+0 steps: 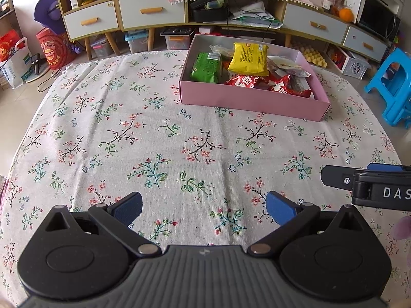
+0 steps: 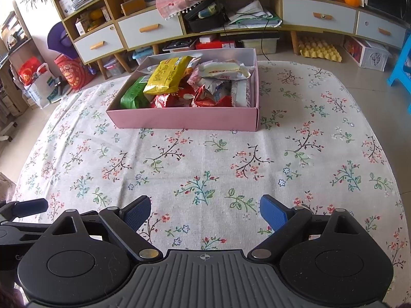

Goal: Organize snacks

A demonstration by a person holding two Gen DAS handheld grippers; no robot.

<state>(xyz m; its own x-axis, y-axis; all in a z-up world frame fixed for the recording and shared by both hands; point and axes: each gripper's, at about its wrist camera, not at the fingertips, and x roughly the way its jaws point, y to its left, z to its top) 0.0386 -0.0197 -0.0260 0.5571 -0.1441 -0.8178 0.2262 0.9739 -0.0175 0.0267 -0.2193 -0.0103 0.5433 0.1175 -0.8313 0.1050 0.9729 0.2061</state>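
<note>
The pink box [image 2: 185, 119] sits on the tabletop [image 2: 205, 159], far from both tools, at about 12 o'clock in the right wrist view and nearer 1 o'clock in the left wrist view. It is full of snacks. A yellow pack [image 2: 167, 77] lies on top, with a green pack [image 2: 133, 97] at its 7 o'clock, red packs [image 2: 210, 98] in front, and a white pack [image 2: 226, 71] at the back.

The left hand-held gripper [image 1: 204, 208] is wide open and holds nothing. The right hand-held gripper [image 2: 205, 213] is wide open too, and empty. Both hang low over the flowery cloth, side by side.

No snack seems to be left on the cloth, so the job looks almost done. If a pack needs tidying, I think it is best to reach in slowly from above, pinch just one pack by its edge, and not bump the thin box wall.
</note>
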